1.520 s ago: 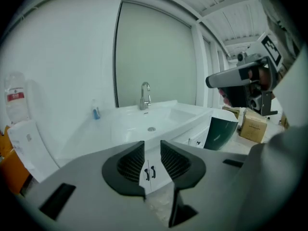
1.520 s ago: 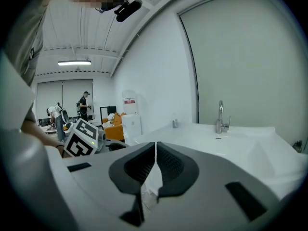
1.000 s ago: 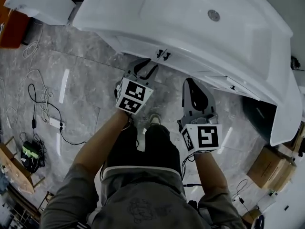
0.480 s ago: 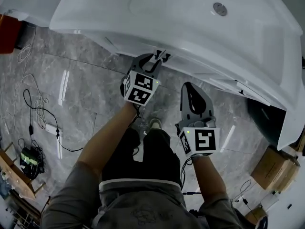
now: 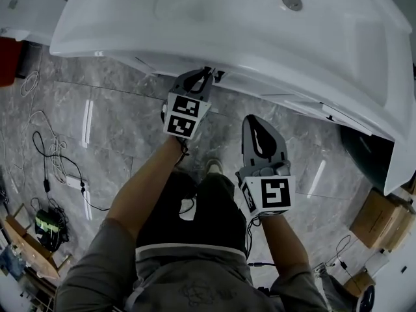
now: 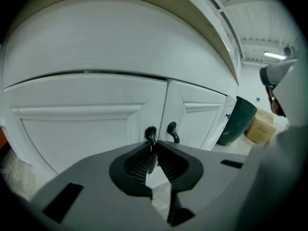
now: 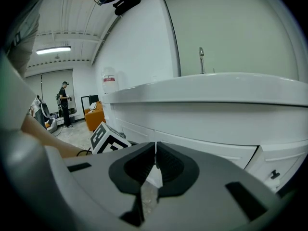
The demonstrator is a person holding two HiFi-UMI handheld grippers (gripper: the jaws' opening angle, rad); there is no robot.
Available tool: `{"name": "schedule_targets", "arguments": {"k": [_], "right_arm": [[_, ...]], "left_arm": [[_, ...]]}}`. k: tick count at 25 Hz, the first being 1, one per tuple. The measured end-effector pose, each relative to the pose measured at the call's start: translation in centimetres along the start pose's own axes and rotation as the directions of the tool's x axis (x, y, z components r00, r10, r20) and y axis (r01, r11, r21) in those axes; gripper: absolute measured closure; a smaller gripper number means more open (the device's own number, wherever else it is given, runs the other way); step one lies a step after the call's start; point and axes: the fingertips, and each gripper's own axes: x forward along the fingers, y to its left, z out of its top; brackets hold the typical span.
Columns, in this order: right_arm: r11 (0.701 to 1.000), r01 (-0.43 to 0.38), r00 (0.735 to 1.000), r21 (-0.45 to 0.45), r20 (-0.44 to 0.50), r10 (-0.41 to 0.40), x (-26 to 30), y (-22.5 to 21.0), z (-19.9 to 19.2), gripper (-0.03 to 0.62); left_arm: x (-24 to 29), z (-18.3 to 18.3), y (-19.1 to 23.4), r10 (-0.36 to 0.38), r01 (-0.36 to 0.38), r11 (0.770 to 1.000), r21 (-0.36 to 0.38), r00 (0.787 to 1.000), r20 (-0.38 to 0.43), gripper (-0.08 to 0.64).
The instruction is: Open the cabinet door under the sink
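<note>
L gripper (image 5: pixel 207 76) has advanced to cabinet door (image 6: pixel 82 134) and now clamps its handle (image 6: pixel 150 134) — pull can start; R gripper (image 5: pixel 253 121) idle, jaws together.

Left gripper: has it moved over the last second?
Yes. In the head view the left gripper has advanced up to the cabinet door, closing its jaws on the left door handle that it earlier sat short of.

Bright, even indoor light — heavy fisheye warp
Glare streaks the floor (image 5: pixel 88 119); the white sink (image 5: pixel 260 25) gleams; both gripper views darken at their edges.
</note>
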Motion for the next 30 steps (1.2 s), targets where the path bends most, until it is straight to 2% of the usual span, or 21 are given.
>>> {"name": "schedule_targets", "arguments": {"k": [5, 8, 13, 17, 26, 30], "right_arm": [[1.0, 0.01, 1.0, 0.013, -0.017, -0.01, -0.2, 0.1, -0.5, 0.561], [1.0, 0.008, 1.0, 0.015, -0.03, -0.007, 0.1, 0.4, -0.9, 0.56], [1.0, -0.019, 0.998, -0.002, -0.059, 0.019, 0.4, 2.0, -1.4, 0.56], [0.998, -0.063, 0.994, -0.03, -0.086, 0.06, 0.9, 4.2, -1.6, 0.56], [0.976, -0.19, 0.976, -0.108, -0.131, 0.175, 2.8, 10.8, -0.6, 0.561], [0.961, -0.242, 0.962, -0.134, -0.161, 0.22, 4.3, 13.8, -0.5, 0.561]], "left_arm": [[-1.2, -0.7, -0.5, -0.022, 0.022, 1.0, 0.019, 1.0, 0.019, 0.512], [-2.5, -1.6, -1.0, -0.06, 0.059, 0.998, 0.032, 0.996, 0.063, 0.514], [-6.2, -3.7, -2.0, -0.138, 0.126, 0.987, 0.103, 0.983, 0.12, 0.514], [-9.0, -5.4, -2.2, -0.18, 0.164, 0.979, 0.122, 0.975, 0.129, 0.514], [-15.2, -9.1, -0.9, -0.209, 0.185, 0.966, 0.18, 0.97, 0.121, 0.514], [-19.3, -11.6, 1.6, -0.181, 0.155, 0.973, 0.172, 0.973, 0.146, 0.512]]}}
